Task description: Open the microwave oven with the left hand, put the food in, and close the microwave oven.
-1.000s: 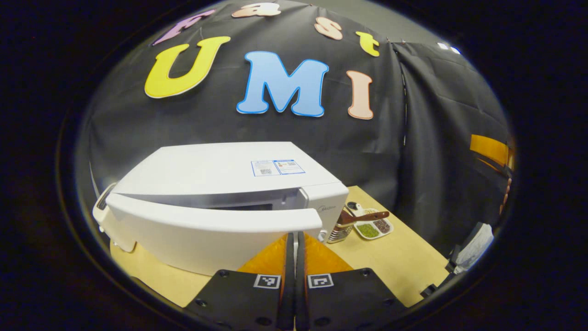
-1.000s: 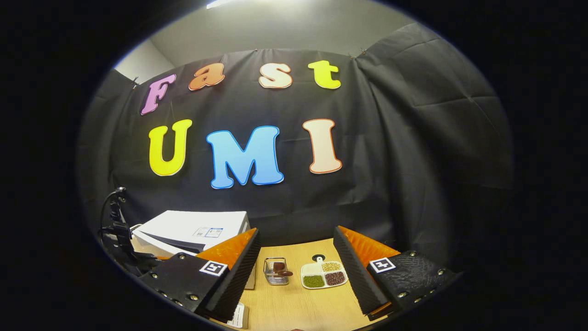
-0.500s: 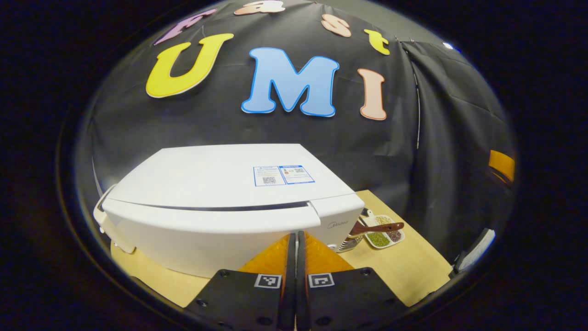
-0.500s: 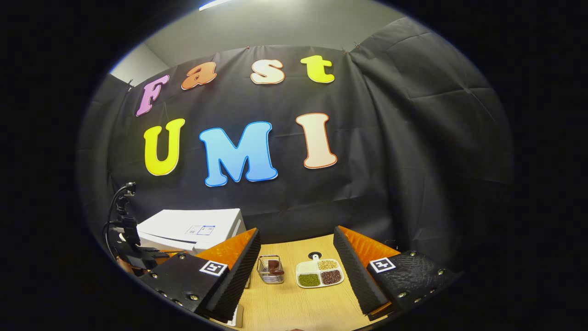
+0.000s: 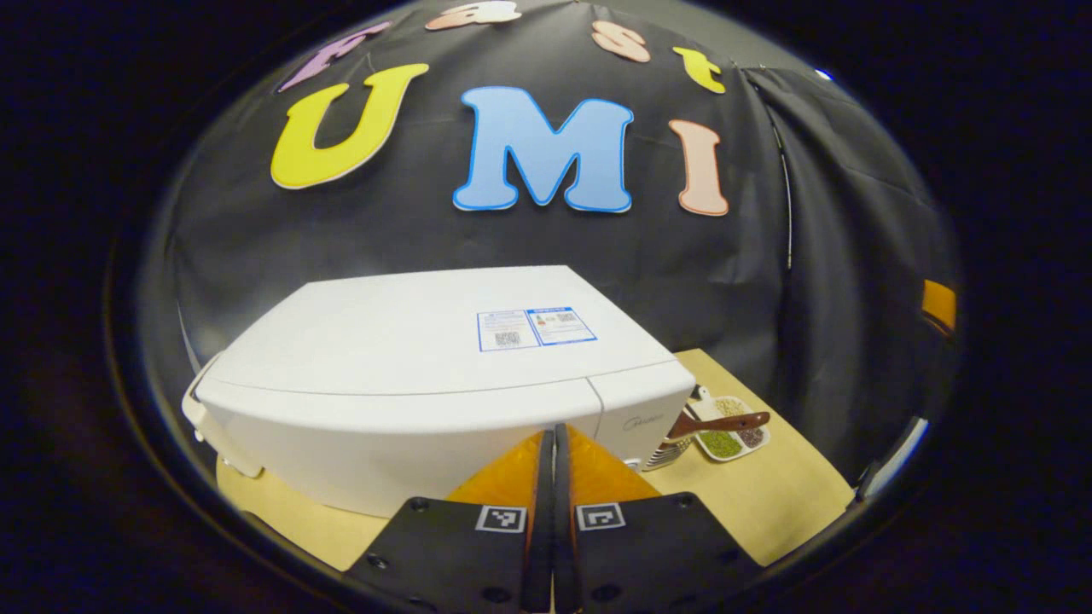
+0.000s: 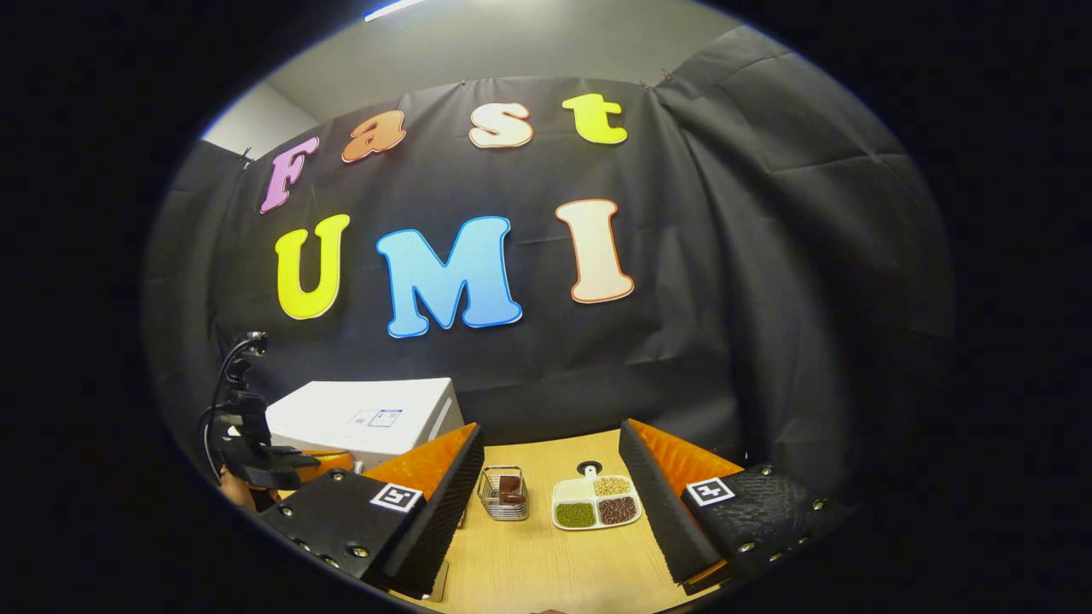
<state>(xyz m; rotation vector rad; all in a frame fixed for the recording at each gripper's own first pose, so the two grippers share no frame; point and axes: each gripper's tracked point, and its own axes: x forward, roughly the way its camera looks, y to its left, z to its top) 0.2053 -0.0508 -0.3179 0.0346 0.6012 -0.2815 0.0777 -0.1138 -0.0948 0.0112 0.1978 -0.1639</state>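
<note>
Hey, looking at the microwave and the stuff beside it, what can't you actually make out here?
- Microwave inside, left gripper view: hidden by its shut door.
- Wire basket contents, right gripper view: too small.
- Left claw contact with the door: hidden by its own shut fingers.
- Label text: too small.

A light wooden table [image 6: 546,571] with a pale grain carries everything. At its left end stands the white microwave oven [image 5: 409,384], door shut flush with its front, the body reaching back almost to the cloth wall. Just beside the oven's right front corner sits a small wire basket [image 6: 503,495] with something brown inside, possibly a wooden utensil whose handle juts out to the right in the left gripper view. Near the basket, farther right, lies a white divided dish [image 6: 595,505] holding green, tan and dark reddish grains in separate compartments. A white paper or card [image 6: 442,580] lies at the table's near edge, partly hidden.
</note>
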